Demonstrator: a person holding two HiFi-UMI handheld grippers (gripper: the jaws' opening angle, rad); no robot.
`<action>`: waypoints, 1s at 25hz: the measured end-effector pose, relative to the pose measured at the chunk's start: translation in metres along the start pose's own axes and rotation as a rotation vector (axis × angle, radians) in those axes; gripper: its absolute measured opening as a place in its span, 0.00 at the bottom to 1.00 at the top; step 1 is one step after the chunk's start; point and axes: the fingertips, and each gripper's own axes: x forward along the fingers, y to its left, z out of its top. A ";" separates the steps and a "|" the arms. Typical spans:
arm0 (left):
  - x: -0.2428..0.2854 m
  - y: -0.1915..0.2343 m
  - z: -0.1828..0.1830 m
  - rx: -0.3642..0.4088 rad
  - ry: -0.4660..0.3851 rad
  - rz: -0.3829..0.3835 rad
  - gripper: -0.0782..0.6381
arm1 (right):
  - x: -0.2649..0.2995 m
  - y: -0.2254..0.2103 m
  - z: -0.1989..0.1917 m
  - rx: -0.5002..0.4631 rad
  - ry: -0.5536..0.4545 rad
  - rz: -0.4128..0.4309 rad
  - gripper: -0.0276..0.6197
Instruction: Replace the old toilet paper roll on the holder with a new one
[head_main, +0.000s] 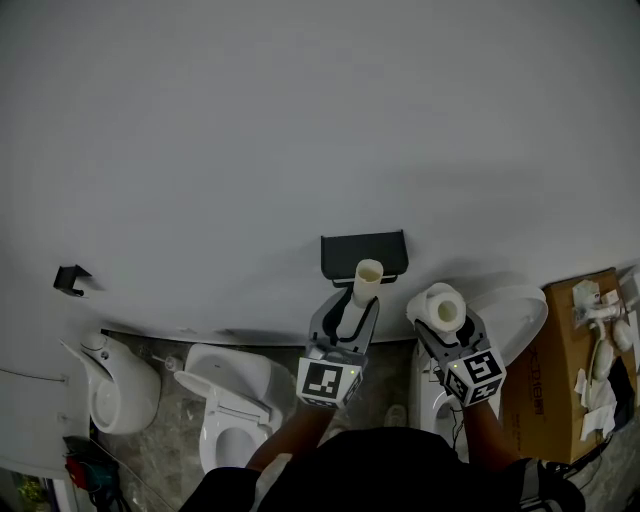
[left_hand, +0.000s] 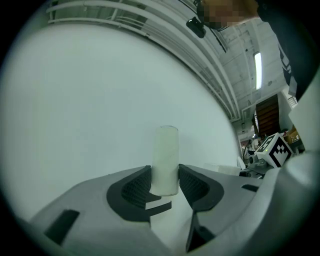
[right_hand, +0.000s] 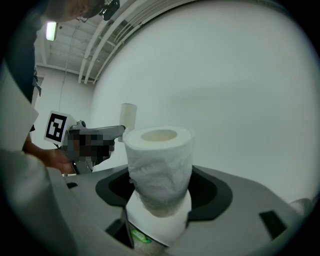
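Note:
My left gripper (head_main: 357, 305) is shut on an empty cardboard tube (head_main: 367, 280), the old roll's core, held upright just below the black wall holder (head_main: 364, 256). In the left gripper view the pale tube (left_hand: 165, 159) stands between the two dark pads (left_hand: 134, 189). My right gripper (head_main: 446, 328) is shut on a full white toilet paper roll (head_main: 440, 308), right of the holder. In the right gripper view that roll (right_hand: 160, 167) stands upright between the jaws, squeezed in at its middle, and the left gripper with its tube (right_hand: 128, 116) shows beyond it.
A plain white wall (head_main: 300, 120) fills most of the view. Below stand a toilet (head_main: 235, 400), a white urinal-like fixture (head_main: 115, 385) at the left and a cardboard box (head_main: 575, 360) with white parts at the right. A small black bracket (head_main: 72, 279) sits on the wall at left.

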 end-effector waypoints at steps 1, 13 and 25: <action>-0.003 0.004 0.000 -0.002 0.000 0.008 0.35 | 0.003 0.002 0.001 0.004 -0.003 0.006 0.50; -0.049 0.054 -0.011 -0.022 0.034 0.163 0.35 | 0.035 0.015 -0.002 0.023 -0.012 0.070 0.50; -0.070 0.071 -0.010 -0.045 0.040 0.213 0.35 | 0.047 -0.009 0.005 0.071 -0.045 0.043 0.50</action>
